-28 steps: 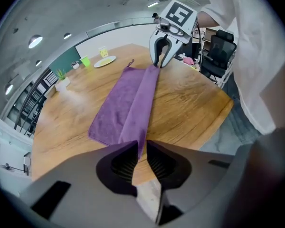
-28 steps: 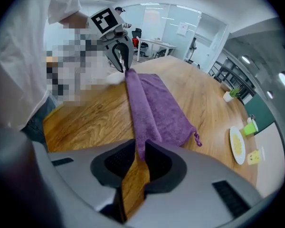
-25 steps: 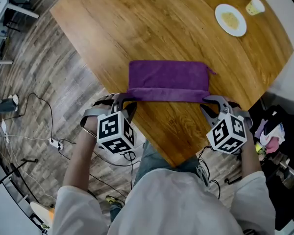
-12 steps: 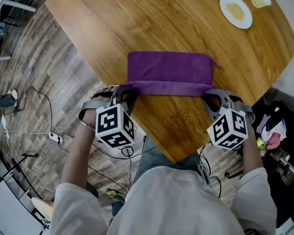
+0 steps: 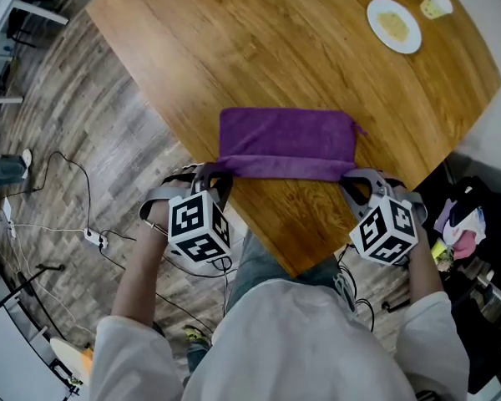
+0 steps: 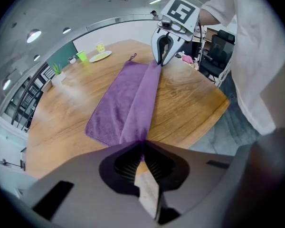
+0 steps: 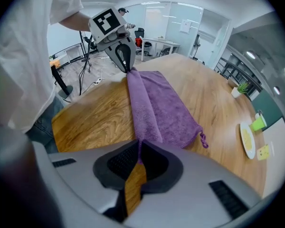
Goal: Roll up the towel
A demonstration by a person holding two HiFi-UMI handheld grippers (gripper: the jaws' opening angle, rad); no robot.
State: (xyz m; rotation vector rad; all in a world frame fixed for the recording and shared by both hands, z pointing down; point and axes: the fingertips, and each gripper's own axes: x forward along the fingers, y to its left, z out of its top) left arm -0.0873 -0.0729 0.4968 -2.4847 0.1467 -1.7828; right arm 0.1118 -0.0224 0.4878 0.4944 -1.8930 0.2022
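A purple towel (image 5: 285,143) lies on the round wooden table (image 5: 259,40), its near edge folded over into a narrow band (image 5: 284,169). My left gripper (image 5: 218,172) is shut on the band's left end, and the purple cloth (image 6: 141,141) is pinched between its jaws. My right gripper (image 5: 349,176) is shut on the right end, where the cloth (image 7: 138,144) runs into the closed jaws. Each gripper shows in the other's view: the right gripper (image 6: 162,60) and the left gripper (image 7: 128,68). A small loop (image 5: 361,124) hangs at the towel's far right corner.
A white plate (image 5: 393,25) with yellow food and a small yellow-white cup (image 5: 435,4) stand at the table's far right. The table edge (image 5: 267,249) lies just behind the grippers. Cables (image 5: 92,241) and furniture legs lie on the wood floor at left.
Both grippers have closed on the ends of the towel's folded near edge. The towel and fold look about as they did before.
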